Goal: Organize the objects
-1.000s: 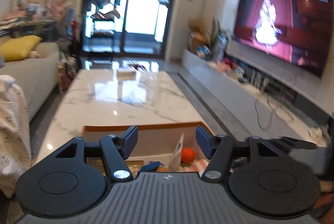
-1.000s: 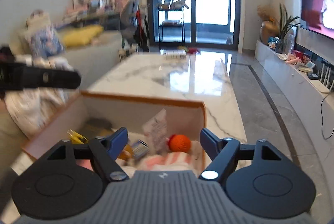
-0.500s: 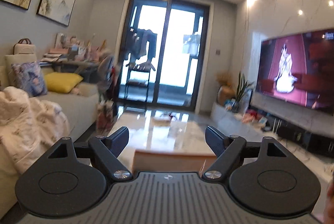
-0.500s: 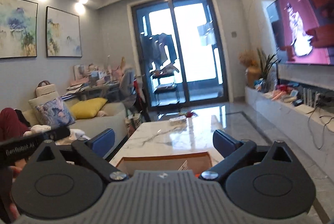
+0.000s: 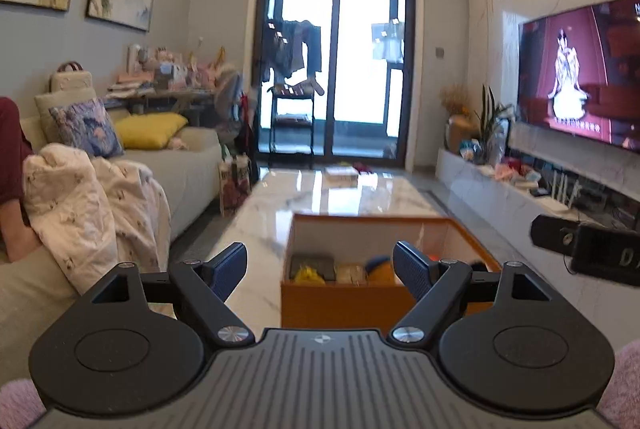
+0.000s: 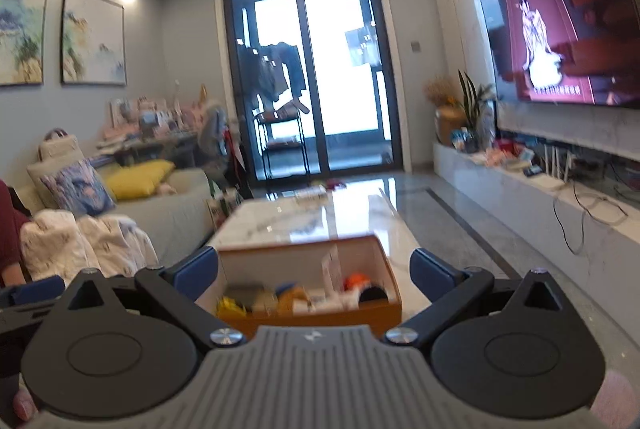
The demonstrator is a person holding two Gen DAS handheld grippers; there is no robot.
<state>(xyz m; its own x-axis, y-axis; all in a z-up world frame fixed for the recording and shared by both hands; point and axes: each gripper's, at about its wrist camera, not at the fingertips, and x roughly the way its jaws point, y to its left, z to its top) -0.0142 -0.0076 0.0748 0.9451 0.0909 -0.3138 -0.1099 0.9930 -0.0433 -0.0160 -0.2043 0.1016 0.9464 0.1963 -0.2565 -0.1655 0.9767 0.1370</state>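
An orange cardboard box (image 5: pixel 340 299) stands open on the near end of the marble coffee table (image 5: pixel 280 213). Inside lie several small items, among them a yellow piece (image 5: pixel 308 275) and an orange ball (image 6: pixel 356 280). My left gripper (image 5: pixel 320 263) is held a little back from the box's near left corner, jaws wide open with nothing between them. In the right wrist view the same box (image 6: pixel 312 317) sits straight ahead. My right gripper (image 6: pixel 314 267) is open too, its blue pads (image 6: pixel 196 269) framing the box from a distance without touching it.
A sofa (image 5: pixel 176 165) with a crumpled blanket (image 5: pixel 88 205), cushions and a person's red sleeve (image 5: pixel 10 141) lines the left. A low TV console (image 6: pixel 540 205) and floor strip run along the right. A small flat stack (image 5: pixel 340 172) lies at the table's far end.
Both grippers drew back from just over the box and tipped upward, so the box now looks smaller and farther off. Both pairs of jaws opened wider.
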